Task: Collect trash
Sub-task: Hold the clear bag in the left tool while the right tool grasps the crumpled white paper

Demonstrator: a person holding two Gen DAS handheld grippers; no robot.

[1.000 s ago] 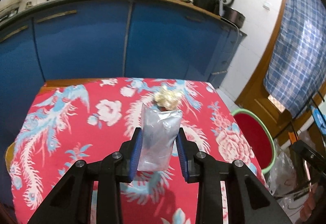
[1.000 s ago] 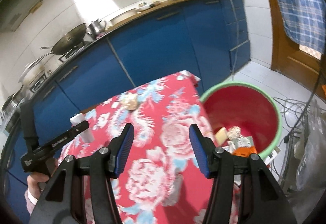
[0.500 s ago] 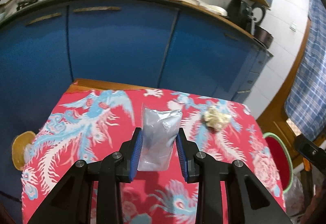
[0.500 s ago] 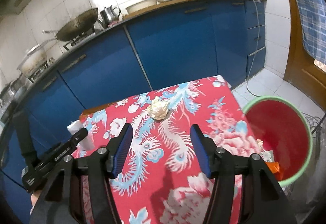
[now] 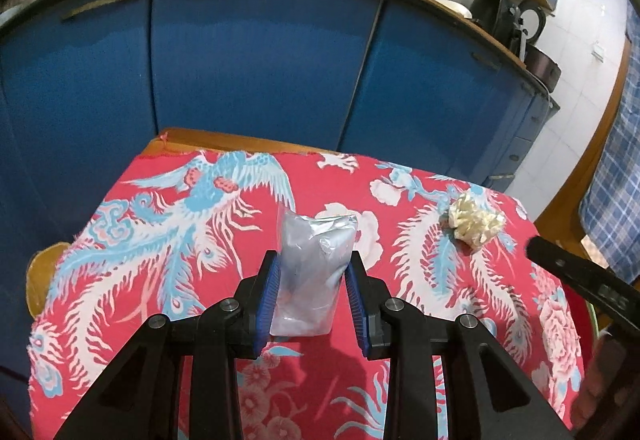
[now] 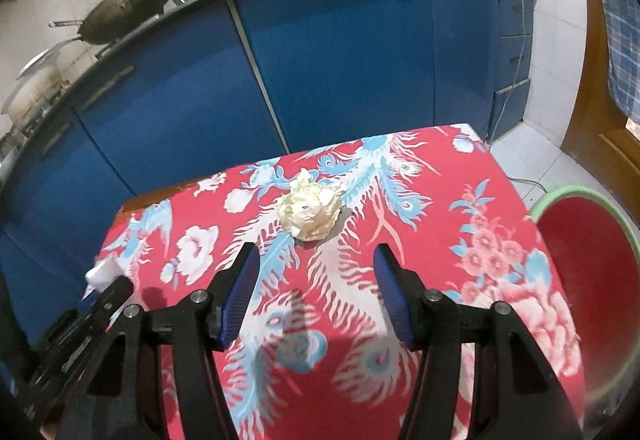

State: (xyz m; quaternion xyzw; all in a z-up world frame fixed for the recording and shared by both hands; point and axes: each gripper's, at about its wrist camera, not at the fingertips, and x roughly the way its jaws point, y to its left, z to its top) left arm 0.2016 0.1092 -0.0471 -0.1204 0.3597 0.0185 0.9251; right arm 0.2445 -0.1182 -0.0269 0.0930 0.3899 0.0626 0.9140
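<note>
Right gripper (image 6: pixel 314 294): jaws spread, nothing between the blue pads; pointed down at the cloth.
Wad from the right jaws: crumpled paper wad (image 6: pixel 309 210) lies straight ahead, just beyond the tips and close to the centre line of the gap (a shade toward the left pad). Not yet between the pads.
Wad shape: roughly round, no clear long axis, so roll of the wrist should matter little for the pinch.
Left gripper (image 5: pixel 313 294): jaws pinching a silvery foil pouch (image 5: pixel 314 268), pads pressed on its two sides, pouch standing up out of the gap with its long axis along the fingers.
Wad from the left jaws: well off to the right, paper wad (image 5: pixel 474 226) near the table's far right corner.
Nearer hand: right, by my reading (the left is occupied anyway).
Table: red floral tablecloth (image 6: pixel 460 240), wad resting on it toward the far edge.
Bin: red bucket with green rim (image 6: pixel 576 195) on the floor off the table's right side, well apart from the wad.
Next move, judged: right gripper forward and down to straddle the wad, then close.
</note>
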